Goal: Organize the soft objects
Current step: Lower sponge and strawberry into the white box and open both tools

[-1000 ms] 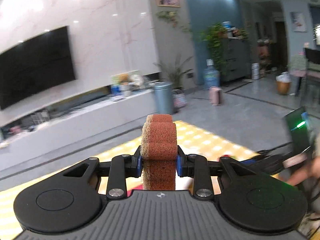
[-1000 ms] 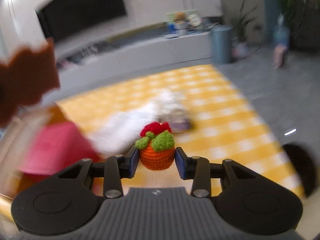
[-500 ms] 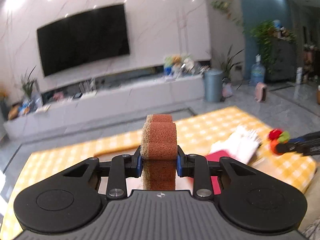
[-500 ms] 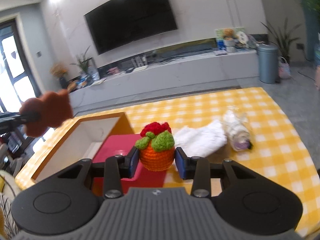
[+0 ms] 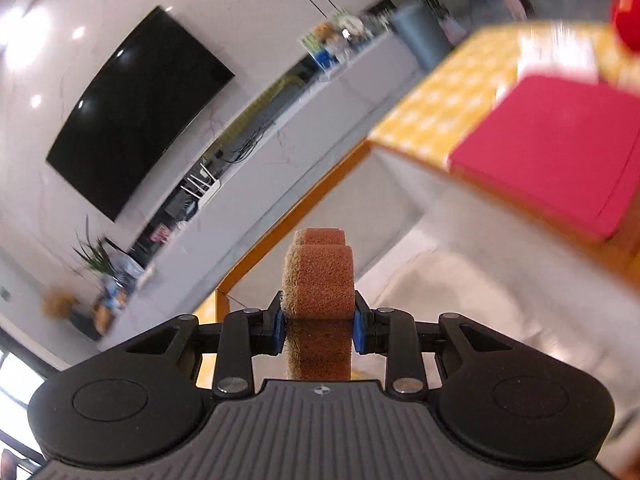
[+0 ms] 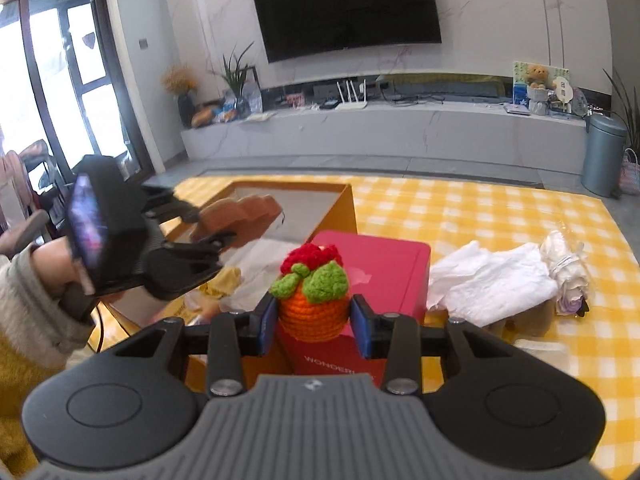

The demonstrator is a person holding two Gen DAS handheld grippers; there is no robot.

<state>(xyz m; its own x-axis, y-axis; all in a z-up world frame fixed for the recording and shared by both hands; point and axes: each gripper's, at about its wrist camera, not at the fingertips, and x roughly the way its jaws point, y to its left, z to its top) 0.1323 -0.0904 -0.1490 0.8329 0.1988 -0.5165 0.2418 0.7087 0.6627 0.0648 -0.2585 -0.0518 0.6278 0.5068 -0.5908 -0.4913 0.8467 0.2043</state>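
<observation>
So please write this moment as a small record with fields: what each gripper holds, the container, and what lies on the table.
left gripper: shut on brown sponge, over the open box
right gripper: shut on crochet toy (orange body, green leaves, red top)
container: orange box, open, pale lining and some soft items inside
on box edge: red lid, lying flat across the corner
on yellow checked tablecloth: white cloth, small white bundle beside it
</observation>
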